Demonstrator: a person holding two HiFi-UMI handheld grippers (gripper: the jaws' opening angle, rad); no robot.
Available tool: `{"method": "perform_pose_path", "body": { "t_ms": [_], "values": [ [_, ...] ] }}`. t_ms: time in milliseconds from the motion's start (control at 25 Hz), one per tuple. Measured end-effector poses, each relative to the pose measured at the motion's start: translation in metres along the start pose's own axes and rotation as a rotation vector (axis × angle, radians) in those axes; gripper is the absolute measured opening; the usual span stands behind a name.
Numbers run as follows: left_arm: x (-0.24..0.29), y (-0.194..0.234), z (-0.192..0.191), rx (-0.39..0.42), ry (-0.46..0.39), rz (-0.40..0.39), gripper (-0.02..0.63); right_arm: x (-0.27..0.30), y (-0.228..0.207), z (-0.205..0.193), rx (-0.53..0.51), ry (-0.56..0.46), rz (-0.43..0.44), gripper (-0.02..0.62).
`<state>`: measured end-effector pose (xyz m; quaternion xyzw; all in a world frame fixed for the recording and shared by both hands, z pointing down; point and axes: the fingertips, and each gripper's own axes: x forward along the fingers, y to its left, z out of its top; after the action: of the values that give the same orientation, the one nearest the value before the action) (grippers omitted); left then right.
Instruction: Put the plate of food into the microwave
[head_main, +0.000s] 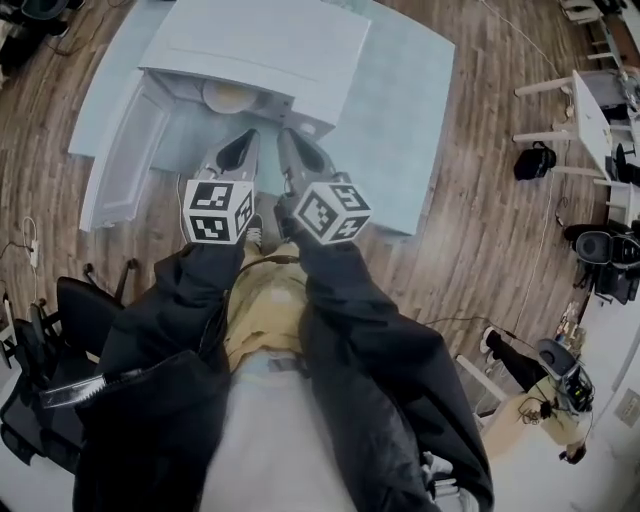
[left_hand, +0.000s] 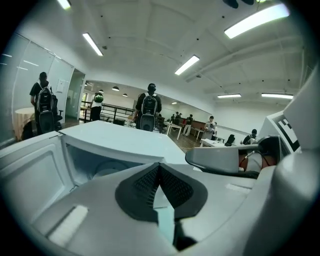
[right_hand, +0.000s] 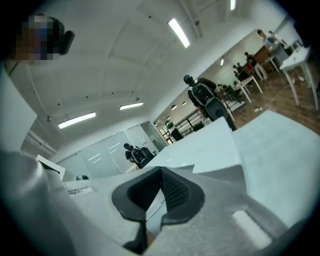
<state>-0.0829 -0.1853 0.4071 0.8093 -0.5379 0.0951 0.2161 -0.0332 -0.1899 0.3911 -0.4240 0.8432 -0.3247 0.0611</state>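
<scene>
A white microwave (head_main: 260, 45) stands on a pale blue table (head_main: 400, 120) with its door (head_main: 125, 160) swung open to the left. A round pale plate (head_main: 228, 97) lies inside the cavity; I cannot make out what is on it. It shows dimly in the left gripper view as the plate (left_hand: 107, 169). My left gripper (head_main: 247, 137) and right gripper (head_main: 287, 137) hover side by side just in front of the cavity mouth, tips pointing at it. Both are shut with nothing between the jaws, as seen at the left gripper (left_hand: 160, 167) and right gripper (right_hand: 161, 172).
The open door (left_hand: 35, 170) stands close on the left of my left gripper. Black chairs (head_main: 60, 320) sit at the left on the wooden floor. White tables (head_main: 595, 120) and a person (head_main: 545, 410) are off to the right. People with backpacks (left_hand: 149, 107) stand beyond the table.
</scene>
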Motion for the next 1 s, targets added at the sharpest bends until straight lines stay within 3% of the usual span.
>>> {"method": "perform_pose_path", "body": {
  "t_ms": [240,520,1000],
  "values": [
    [0.002,-0.030,0.034,0.064,-0.065,-0.053,-0.005,-0.027,0.011,0.042,-0.173,-0.075,-0.035,-0.005],
    [-0.004,-0.048,0.066,0.152,-0.153,-0.052,-0.005,-0.045,0.004,0.076,-0.360,-0.150,-0.122,-0.005],
    [-0.003,-0.078,0.097,0.268,-0.229,-0.077,-0.005,-0.065,0.017,0.119,-0.555,-0.268,-0.191,-0.005]
  ]
}}
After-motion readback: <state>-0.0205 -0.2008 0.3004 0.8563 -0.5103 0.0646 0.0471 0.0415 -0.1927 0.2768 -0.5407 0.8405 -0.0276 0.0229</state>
